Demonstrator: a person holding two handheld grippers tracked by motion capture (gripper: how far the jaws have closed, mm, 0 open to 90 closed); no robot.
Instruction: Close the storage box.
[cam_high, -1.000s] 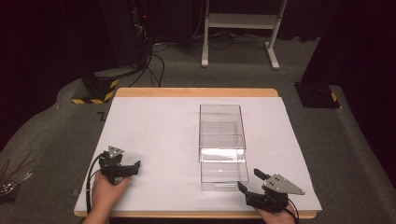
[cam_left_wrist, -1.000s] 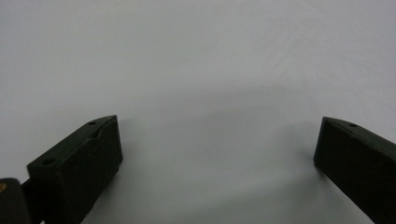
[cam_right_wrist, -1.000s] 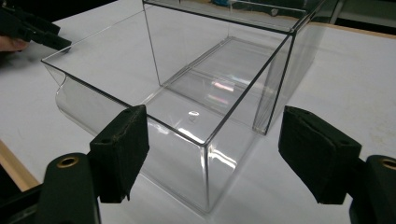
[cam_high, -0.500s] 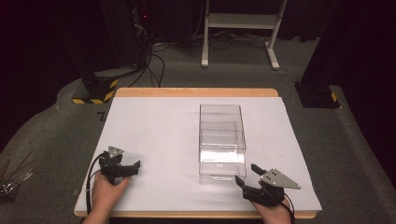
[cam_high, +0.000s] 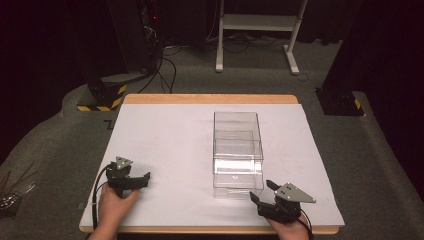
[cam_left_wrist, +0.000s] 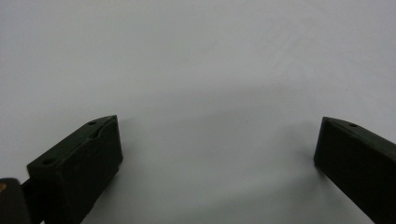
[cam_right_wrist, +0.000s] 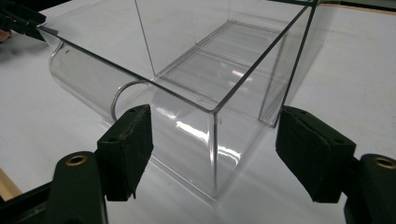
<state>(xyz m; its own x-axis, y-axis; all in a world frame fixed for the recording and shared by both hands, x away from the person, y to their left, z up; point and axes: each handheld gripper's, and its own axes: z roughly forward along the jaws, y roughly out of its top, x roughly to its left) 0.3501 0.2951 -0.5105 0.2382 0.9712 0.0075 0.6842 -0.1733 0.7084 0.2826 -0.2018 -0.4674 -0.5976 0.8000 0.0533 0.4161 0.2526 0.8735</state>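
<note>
A clear plastic box (cam_high: 238, 150) with an open top stands on the white sheet (cam_high: 165, 145), right of the middle. My right gripper (cam_high: 261, 190) sits at the box's near right corner, low over the sheet. In the right gripper view the clear box (cam_right_wrist: 187, 70) has its near corner between the two pads, and neither pad touches it. The right gripper (cam_right_wrist: 212, 135) has just been closing its jaws and is still open. My left gripper (cam_high: 146, 179) rests near the front left of the sheet. That left gripper (cam_left_wrist: 217, 135) is open wide, with bare white sheet between its jaws.
The sheet covers a wooden table (cam_high: 210, 98). Behind the table are a dark cabinet (cam_high: 132, 35) with cables and a white metal stand (cam_high: 257, 22) on the grey floor. A black-and-yellow block (cam_high: 102, 97) lies off the back left corner.
The right gripper's jaws have narrowed and it has edged a little toward the box's near corner. The left gripper and the box stay put.
</note>
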